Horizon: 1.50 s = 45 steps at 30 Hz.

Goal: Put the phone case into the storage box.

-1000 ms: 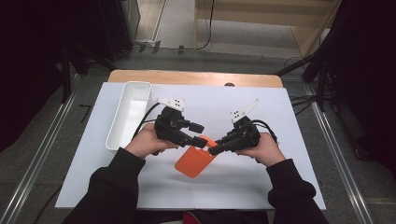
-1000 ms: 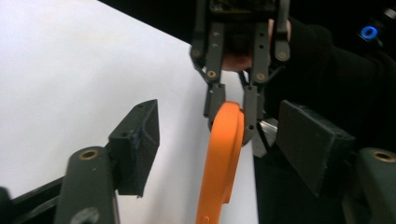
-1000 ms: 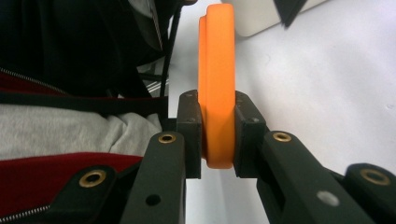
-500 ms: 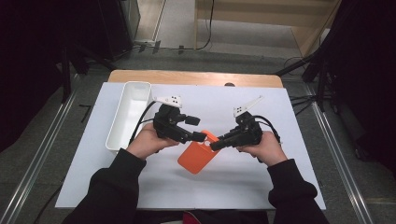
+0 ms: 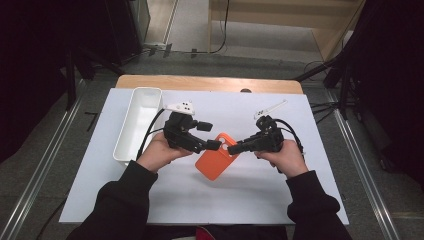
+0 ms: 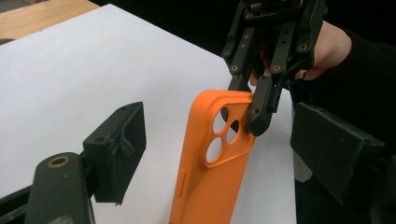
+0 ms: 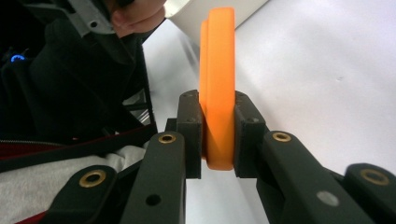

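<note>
A white sheet-covered table (image 5: 300, 200) bears a long white plastic tray (image 5: 137, 125) at its left, and over the middle of the sheet hangs an orange silicone phone case (image 5: 215, 160), lifted off the surface. Its long axis runs slantwise in the high view, the camera-hole end pointing up and away toward the right gripper (image 5: 236, 148), the other end toward the person. In the left gripper view the lower end of the case (image 6: 215, 163) is cut off by the frame edge, so its full length cannot be made out. The right gripper (image 6: 250, 109) is clamped tight on the camera-hole corner, one pad on each face. The left gripper (image 5: 214, 145) has just been opening; its pads (image 6: 119, 149) stand apart on either side of the case without touching it.
</note>
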Tool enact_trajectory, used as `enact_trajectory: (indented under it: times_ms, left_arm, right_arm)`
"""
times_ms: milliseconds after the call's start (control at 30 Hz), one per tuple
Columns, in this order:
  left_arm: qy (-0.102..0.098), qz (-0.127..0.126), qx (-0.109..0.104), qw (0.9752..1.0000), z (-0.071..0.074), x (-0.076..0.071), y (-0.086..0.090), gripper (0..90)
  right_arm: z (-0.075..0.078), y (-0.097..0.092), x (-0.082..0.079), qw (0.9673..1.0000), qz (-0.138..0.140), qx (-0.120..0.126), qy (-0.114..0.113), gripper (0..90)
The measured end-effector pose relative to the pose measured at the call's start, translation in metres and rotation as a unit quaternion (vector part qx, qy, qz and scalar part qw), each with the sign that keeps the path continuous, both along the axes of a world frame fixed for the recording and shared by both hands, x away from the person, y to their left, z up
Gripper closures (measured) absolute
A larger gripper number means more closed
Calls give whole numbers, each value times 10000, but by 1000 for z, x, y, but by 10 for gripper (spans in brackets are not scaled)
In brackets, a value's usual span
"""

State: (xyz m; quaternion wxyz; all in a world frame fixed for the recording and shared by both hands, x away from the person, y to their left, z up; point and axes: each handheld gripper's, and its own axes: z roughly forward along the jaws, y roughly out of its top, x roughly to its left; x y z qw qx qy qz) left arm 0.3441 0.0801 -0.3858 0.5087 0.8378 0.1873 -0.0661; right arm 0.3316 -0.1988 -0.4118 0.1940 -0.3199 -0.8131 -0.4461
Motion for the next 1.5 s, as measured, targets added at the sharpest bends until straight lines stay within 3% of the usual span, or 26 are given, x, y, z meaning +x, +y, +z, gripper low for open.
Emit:
enact_trajectory:
  times_ms: [233, 400, 733, 833, 967, 1067, 1333, 1500]
  left_arm:
    - [-106, 146, 131, 9998, -1, -4, -4, 144]
    - [-115, 261, 51, 9996, -3, -6, -4, 144]
    - [-336, 658, -6, 9973, -8, -11, -5, 143]
    - [-469, 755, 27, 9960, -9, -14, -6, 142]
    - [-477, 864, -46, 9951, -11, -17, -6, 142]
    - [-629, 1000, 7, 9930, -12, -20, -6, 142]
    - [-711, 1247, 206, 9894, -17, -23, -13, 24]
    - [-824, 1317, 251, 9875, -20, -25, -17, 0]
  right_arm:
    - [1, -4, 1, 9997, -222, -16, 26, 755]
    - [1, -7, 3, 9992, -375, 10, 119, 756]
    - [3, -10, 5, 9975, -677, -18, 208, 760]
    - [5, -9, 6, 9966, -784, -85, 222, 761]
    - [8, -8, 7, 9954, -918, -125, 261, 762]
    - [10, -8, 7, 9948, -968, -112, 288, 763]
    - [12, -5, 9, 9935, -1065, -147, 375, 764]
    - [15, -1, 10, 9930, -1095, -182, 401, 765]
